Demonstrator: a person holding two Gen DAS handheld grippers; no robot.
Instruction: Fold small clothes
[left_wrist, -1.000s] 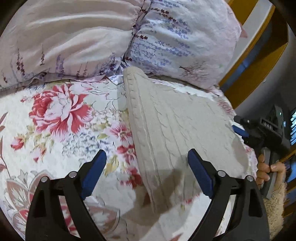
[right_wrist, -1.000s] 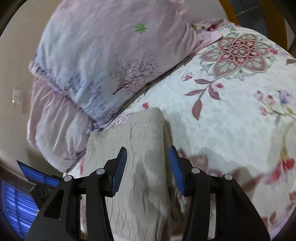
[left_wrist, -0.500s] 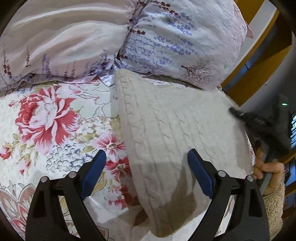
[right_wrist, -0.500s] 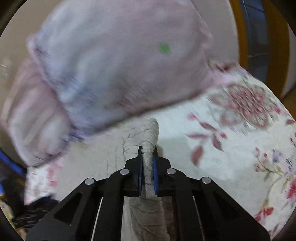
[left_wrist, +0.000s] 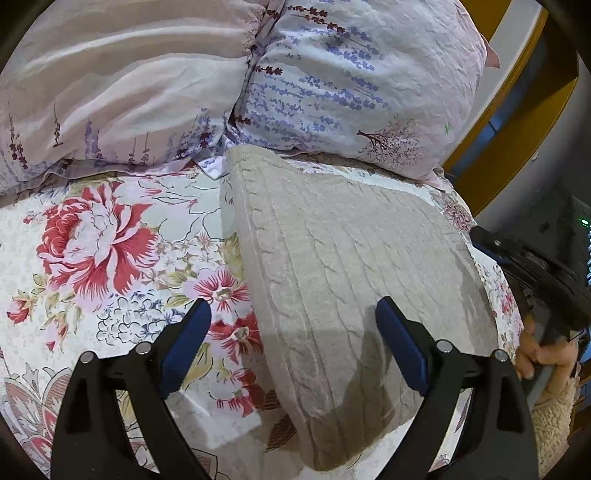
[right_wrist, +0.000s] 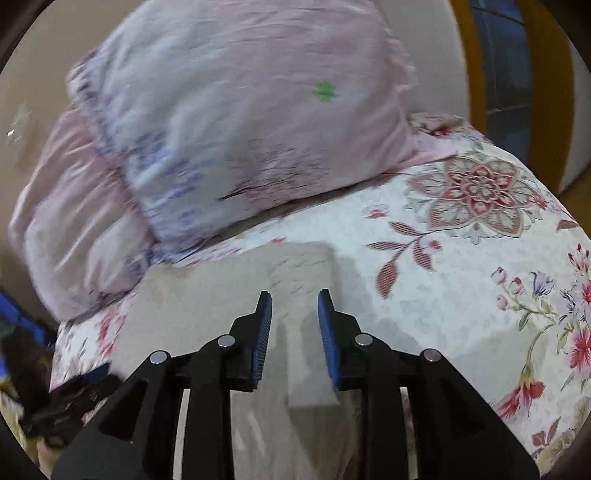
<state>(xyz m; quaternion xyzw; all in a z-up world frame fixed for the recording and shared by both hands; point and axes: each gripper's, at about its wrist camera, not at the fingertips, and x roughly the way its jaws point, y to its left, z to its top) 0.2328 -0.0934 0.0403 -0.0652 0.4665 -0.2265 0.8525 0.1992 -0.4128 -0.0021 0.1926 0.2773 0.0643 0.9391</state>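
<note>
Lying folded on the floral bedsheet (left_wrist: 110, 258), the beige knit garment (left_wrist: 351, 280) has its far edge against the pillows (left_wrist: 351, 74). Left gripper (left_wrist: 291, 347) gapes wide over its near left edge; right gripper (right_wrist: 294, 338) hovers parted above the right edge, clasping nothing.

Matt cable-knit beige sweater (left_wrist: 354, 280), smooth floral cotton bedsheet (left_wrist: 110, 258), crinkled soft pillows (left_wrist: 362, 85)
</note>
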